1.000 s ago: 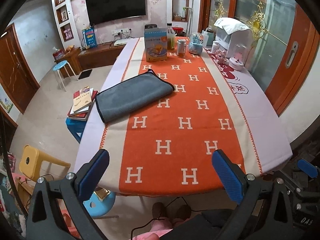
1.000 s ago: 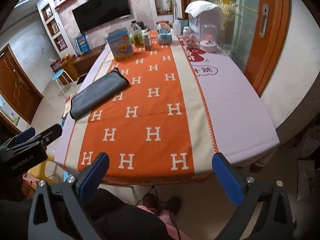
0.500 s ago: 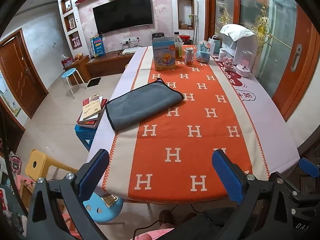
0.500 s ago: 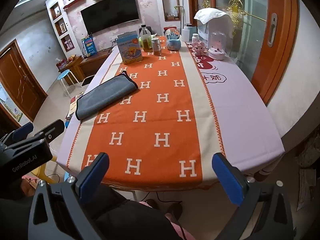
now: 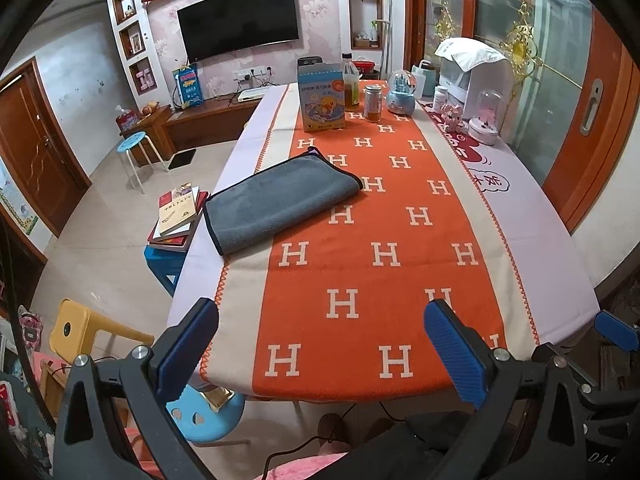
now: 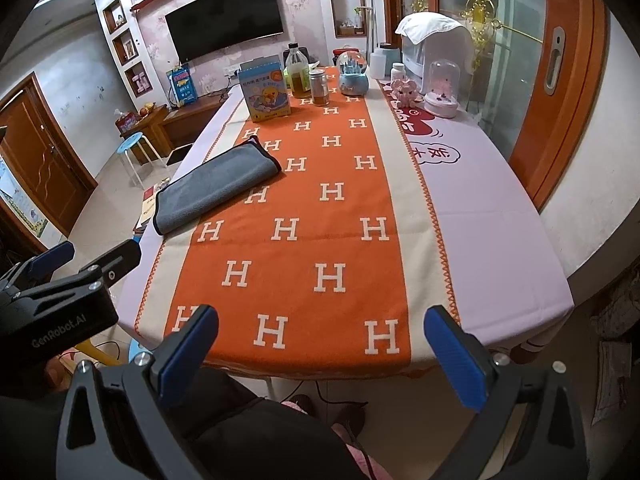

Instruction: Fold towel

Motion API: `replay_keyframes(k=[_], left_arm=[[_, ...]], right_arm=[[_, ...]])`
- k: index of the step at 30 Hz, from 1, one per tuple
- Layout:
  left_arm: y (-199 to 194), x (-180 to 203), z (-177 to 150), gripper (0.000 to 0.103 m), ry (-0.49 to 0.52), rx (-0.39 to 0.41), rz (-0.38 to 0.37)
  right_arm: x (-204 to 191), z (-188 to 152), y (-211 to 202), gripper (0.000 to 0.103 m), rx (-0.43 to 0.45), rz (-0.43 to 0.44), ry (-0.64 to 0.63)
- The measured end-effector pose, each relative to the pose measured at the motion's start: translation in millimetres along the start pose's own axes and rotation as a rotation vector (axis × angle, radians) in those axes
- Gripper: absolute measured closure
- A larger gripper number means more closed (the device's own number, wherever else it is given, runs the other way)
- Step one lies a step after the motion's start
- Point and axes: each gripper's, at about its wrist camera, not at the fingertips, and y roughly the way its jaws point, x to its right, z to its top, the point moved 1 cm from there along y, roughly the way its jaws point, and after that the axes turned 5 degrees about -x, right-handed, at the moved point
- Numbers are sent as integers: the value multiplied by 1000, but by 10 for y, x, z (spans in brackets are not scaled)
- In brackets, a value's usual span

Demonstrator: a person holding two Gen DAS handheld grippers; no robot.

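**Gray towel sits folded, both grippers wide apart**

Left wrist view: the left gripper (image 5: 320, 344) is spread wide w/ nothing in it, by the near table edge. The gray towel (image 5: 280, 204) lies folded on the orange cloth (image 5: 384, 256) w/ big white "H" letters, well apart.

Right wrist view: the right gripper (image 6: 320, 352) is spread wide too, holding nothing. The towel (image 6: 216, 188) is far left. The other gripper body reads "GenRobot.AI".

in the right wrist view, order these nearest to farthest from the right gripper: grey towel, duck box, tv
1. grey towel, left side of the table, ahead-left of the right gripper.
2. duck box, upright at the table's far end.
3. tv, on the back wall.
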Motion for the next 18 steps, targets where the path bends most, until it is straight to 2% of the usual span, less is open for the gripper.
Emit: replay_keyframes(k=[18], left_arm=[[37, -31, -43, 1, 7, -13, -15]], right_arm=[[-63, -40, 44, 0, -25, -1, -11]])
